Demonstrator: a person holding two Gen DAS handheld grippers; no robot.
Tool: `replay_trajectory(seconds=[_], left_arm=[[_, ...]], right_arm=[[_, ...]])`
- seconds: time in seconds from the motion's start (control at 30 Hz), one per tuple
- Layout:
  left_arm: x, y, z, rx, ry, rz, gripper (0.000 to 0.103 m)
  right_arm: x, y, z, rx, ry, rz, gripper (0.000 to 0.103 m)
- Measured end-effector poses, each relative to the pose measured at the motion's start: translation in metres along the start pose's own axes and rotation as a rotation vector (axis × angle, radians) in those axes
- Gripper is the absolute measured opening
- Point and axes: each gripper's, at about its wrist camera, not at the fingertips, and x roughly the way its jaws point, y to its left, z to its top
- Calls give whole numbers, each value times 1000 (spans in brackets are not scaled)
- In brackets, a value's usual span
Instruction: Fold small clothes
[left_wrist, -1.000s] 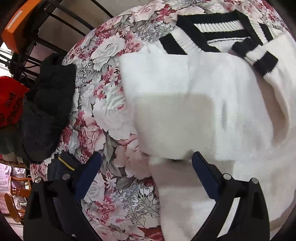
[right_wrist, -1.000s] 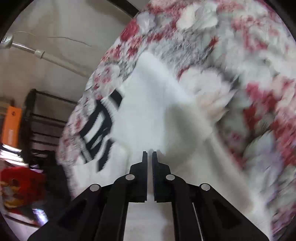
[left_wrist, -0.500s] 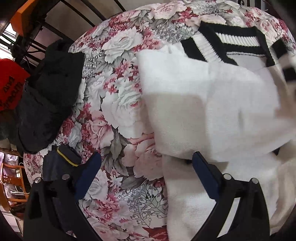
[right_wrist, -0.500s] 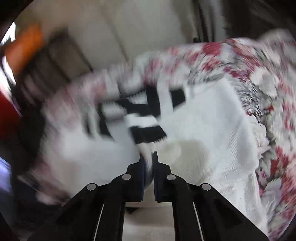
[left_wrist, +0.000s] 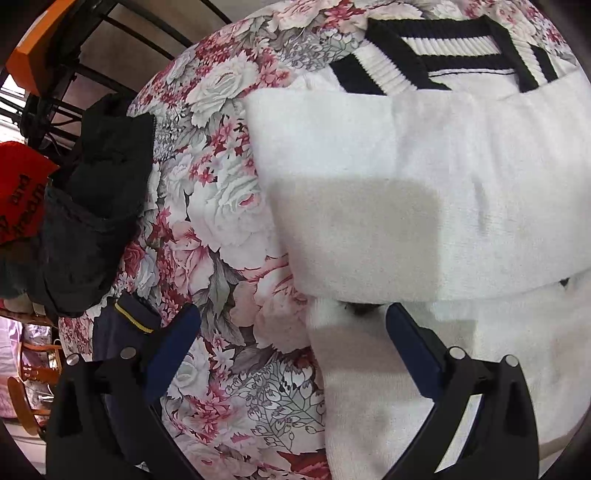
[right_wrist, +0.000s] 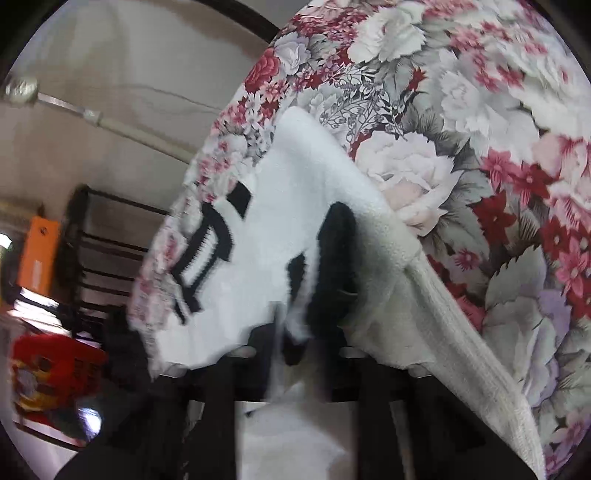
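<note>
A white knit sweater (left_wrist: 424, 184) with black-and-white ribbed trim lies on the flower-print cloth (left_wrist: 221, 229). One sleeve is folded flat across its chest. My left gripper (left_wrist: 291, 314) hangs open just above the sweater's left edge, its blue pads apart and holding nothing. In the right wrist view the same sweater (right_wrist: 295, 192) runs away from me. My right gripper (right_wrist: 295, 343) pinches the striped sleeve cuff (right_wrist: 332, 266), and white cloth drapes over and hides most of its fingers. Its jaws are beginning to part with the cuff still between them.
A black garment (left_wrist: 92, 206) and a navy one with a yellow stripe (left_wrist: 122, 321) lie at the cloth's left edge. Beyond them are a red item (left_wrist: 22, 192), an orange box (left_wrist: 40, 44) and a black metal rack (left_wrist: 110, 37). A wall pipe (right_wrist: 110, 122) runs behind.
My right gripper carried the striped cuff across the sweater, and the sleeve now lies as a flat white band over the chest. The left gripper stayed open and nearly still.
</note>
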Motion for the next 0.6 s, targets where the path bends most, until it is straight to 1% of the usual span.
replay_trajectory(seconds=[0.03,0.07,0.1,0.13,0.17,0.2,0.23,0.27,0.3,0.33,0.37,0.4,0.43,0.47,0.5,0.57,0.6], left_arm=[[2,1,0,-5,9,-5,98],[3,3,1,-15,16,-7,98],[2,6,1,-30,12,-11,98],[0,10,2,-43,3,-20,98],[-4,14,3,-58,-13,-28,98],[-8,20,4,-78,-37,-35,98],[-9,24,5,-97,-52,-44,98],[-7,26,6,-104,-47,-54,98],[4,26,6,-107,0,-81,98],[13,24,5,-104,40,-95,98],[25,22,2,-105,98,-117,99],[30,23,0,-114,120,-133,99],[30,25,0,-126,127,-147,99],[26,28,0,-137,115,-154,99],[18,33,2,-154,87,-166,99],[-5,46,7,-201,-16,-182,99],[-12,49,8,-215,-52,-186,99]], right_arm=[[0,10,-8,-26,-12,-20,12],[-9,21,-9,-70,-40,-24,12],[-17,32,-13,-115,-60,-9,12],[-27,52,-13,-198,-93,25,12],[-36,68,-13,-277,-127,56,12],[-39,76,-15,-327,-151,68,12],[-36,73,-11,-345,-157,35,12],[-23,59,-5,-311,-128,-23,12],[-8,38,0,-263,-82,-92,16],[6,19,2,-212,-29,-156,14],[15,-11,3,-97,19,-113,14],[10,-18,5,-36,14,-71,18],[4,-15,7,-21,24,-75,21],[-5,-1,11,-68,20,-101,28],[-15,10,13,-113,-14,-116,34],[-37,28,12,-165,-136,-173,35],[-41,35,12,-189,-165,-171,35]])
